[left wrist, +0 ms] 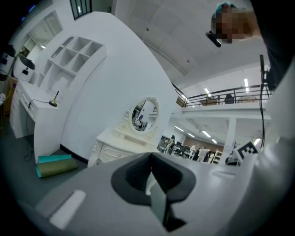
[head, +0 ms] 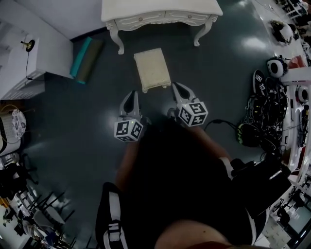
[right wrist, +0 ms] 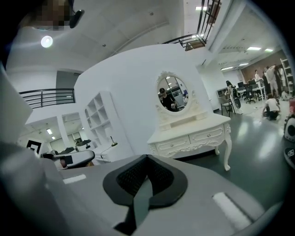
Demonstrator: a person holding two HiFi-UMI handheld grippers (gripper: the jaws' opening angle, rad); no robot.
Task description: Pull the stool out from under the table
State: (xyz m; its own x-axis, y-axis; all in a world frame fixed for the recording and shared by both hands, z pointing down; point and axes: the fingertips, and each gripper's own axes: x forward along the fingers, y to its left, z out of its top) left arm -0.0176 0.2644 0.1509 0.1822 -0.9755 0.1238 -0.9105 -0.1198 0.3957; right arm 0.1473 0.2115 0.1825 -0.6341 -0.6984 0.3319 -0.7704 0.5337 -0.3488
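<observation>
In the head view, a cream stool [head: 152, 68] with a padded top stands on the dark floor, fully out in front of the white dressing table [head: 160, 10]. Just short of its near edge are my two grippers, both apart from it. My left gripper [head: 131, 95] is off the stool's near left corner, with its jaws together and nothing held. My right gripper [head: 179, 88] is off the near right corner, also shut and holding nothing. Both gripper views look up over closed jaws, left gripper [left wrist: 150, 157] and right gripper [right wrist: 146, 159], at the dressing table [right wrist: 193, 133] with its oval mirror [right wrist: 171, 93].
Rolled teal and olive mats [head: 85, 59] lie on the floor left of the table, by a white shelf unit [head: 24, 58]. Bags, helmets and cables [head: 265, 114] crowd the right side. The person's body fills the lower middle of the head view.
</observation>
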